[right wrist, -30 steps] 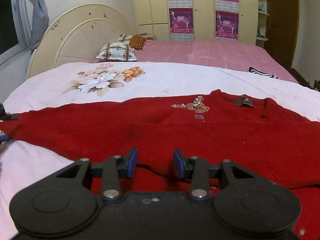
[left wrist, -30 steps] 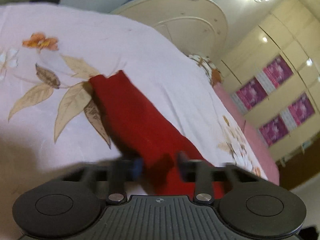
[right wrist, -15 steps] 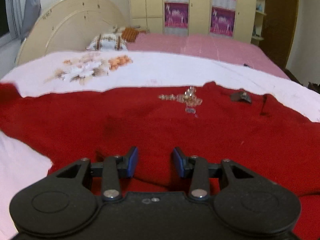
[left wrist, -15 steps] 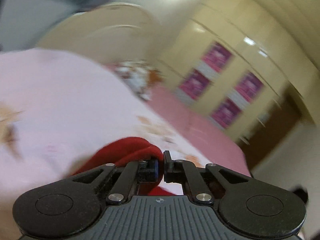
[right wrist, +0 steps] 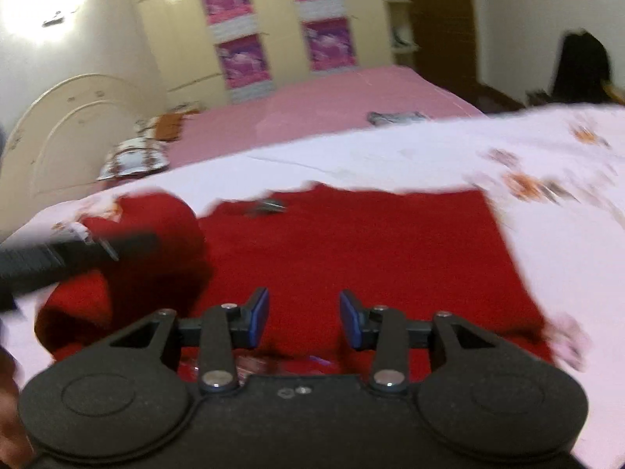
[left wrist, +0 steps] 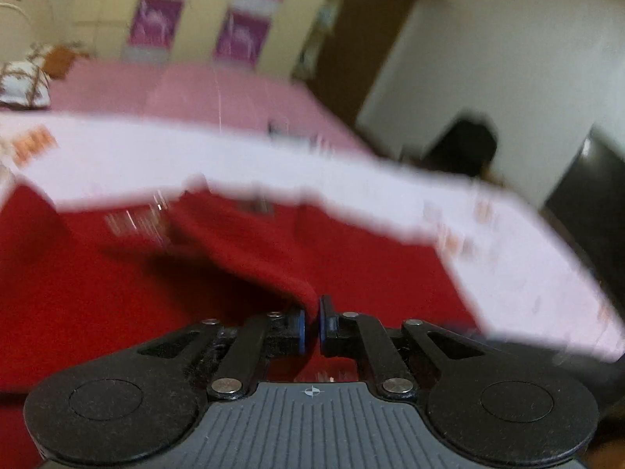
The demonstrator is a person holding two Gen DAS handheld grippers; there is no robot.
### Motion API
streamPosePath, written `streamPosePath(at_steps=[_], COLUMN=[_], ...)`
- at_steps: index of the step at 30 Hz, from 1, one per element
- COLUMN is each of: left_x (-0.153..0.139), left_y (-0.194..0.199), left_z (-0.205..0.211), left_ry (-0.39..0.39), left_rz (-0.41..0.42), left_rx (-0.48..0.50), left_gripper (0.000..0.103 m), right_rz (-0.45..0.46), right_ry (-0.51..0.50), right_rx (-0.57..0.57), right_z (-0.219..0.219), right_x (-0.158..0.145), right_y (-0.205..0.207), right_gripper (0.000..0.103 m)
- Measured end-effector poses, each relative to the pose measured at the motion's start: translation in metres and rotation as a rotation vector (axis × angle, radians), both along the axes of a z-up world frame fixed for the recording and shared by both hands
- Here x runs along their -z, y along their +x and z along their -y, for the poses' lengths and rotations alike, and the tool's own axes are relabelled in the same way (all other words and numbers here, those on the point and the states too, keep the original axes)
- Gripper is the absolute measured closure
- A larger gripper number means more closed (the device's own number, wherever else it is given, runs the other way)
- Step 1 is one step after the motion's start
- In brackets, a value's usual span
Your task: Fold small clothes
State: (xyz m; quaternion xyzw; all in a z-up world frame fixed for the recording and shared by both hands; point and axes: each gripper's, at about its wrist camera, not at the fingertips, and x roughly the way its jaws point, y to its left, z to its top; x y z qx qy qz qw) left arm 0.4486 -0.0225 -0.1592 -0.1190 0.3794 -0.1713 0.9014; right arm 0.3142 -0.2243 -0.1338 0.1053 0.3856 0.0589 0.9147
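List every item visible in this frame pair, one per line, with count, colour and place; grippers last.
red garment: 1, red, spread on the white sheet, its left part lifted and carried over the body
white floral sheet: 1, white with orange flowers, under the garment
pink bedspread: 1, pink, behind the white sheet
pillow: 1, white patterned, by the headboard
headboard: 1, cream, far left
wardrobe: 1, cream with purple panels, back wall
left gripper: 1, black with blue pads, clamped on a fold of the garment
right gripper: 1, black with blue pads, open over the garment's near edge
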Motion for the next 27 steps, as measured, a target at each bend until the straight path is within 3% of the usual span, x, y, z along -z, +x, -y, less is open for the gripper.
streamPosePath(at_steps=[2,5,7,8,9,11,15,20,24,26,27], left_x=[0.004,-0.014,-0.027,-0.031,-0.032,-0.044,-0.042,-0.012,0.02,0.03,0.029], left_y=[-0.002,-0.026,-0.04,-0.057,-0.077,-0.095,-0.1,-0.101,-0.093,-0.092,-0.093], left_z=[0.015,0.012,0.007,-0.005,-0.011,-0.029,-0.071,-0.125,-0.136,-0.136,-0.134], left_ry=[0.041,0.037,0.039,0.042,0.039,0.039,0.064,0.146,0.177,0.187,0.194], left_rz=[-0.048,-0.03,-0.017,0.0,0.042,0.087,0.056,-0.021,-0.101,-0.118,-0.107], left_rx=[0.01,-0.003,-0.012,-0.037,-0.073,-0.105,-0.223,-0.458,-0.48,-0.48,-0.479], left_gripper=[0.098,0.094,0.052,0.012,0.002,0.002,0.002,0.002,0.002,0.002,0.002], right_rz=[-0.025,-0.031,-0.026,-0.025,-0.024,-0.02,-0.026,0.008,0.003,-0.031,-0.045], right_ry=[0.032,0.061,0.08,0.088,0.094,0.111,0.124,0.06,0.006,-0.043,-0.066], right_rx=[0.032,0.039,0.033,0.027,0.018,-0.002,-0.051,-0.142,-0.198,-0.207,-0.199], right_z=[0.021,0.037,0.04,0.039,0.037,0.037,0.021,-0.021,-0.061,-0.078,-0.082], right_x=[0.006,0.012,0.013,0.013,0.013,0.01,0.01,0.006,0.011,0.02,0.023], right_y=[-0.006,-0.012,-0.014,-0.015,-0.015,-0.012,-0.011,-0.011,-0.002,0.007,0.012], right_gripper=[0.063,0.062,0.056,0.054,0.054,0.051,0.05,0.039,0.039,0.047,0.067])
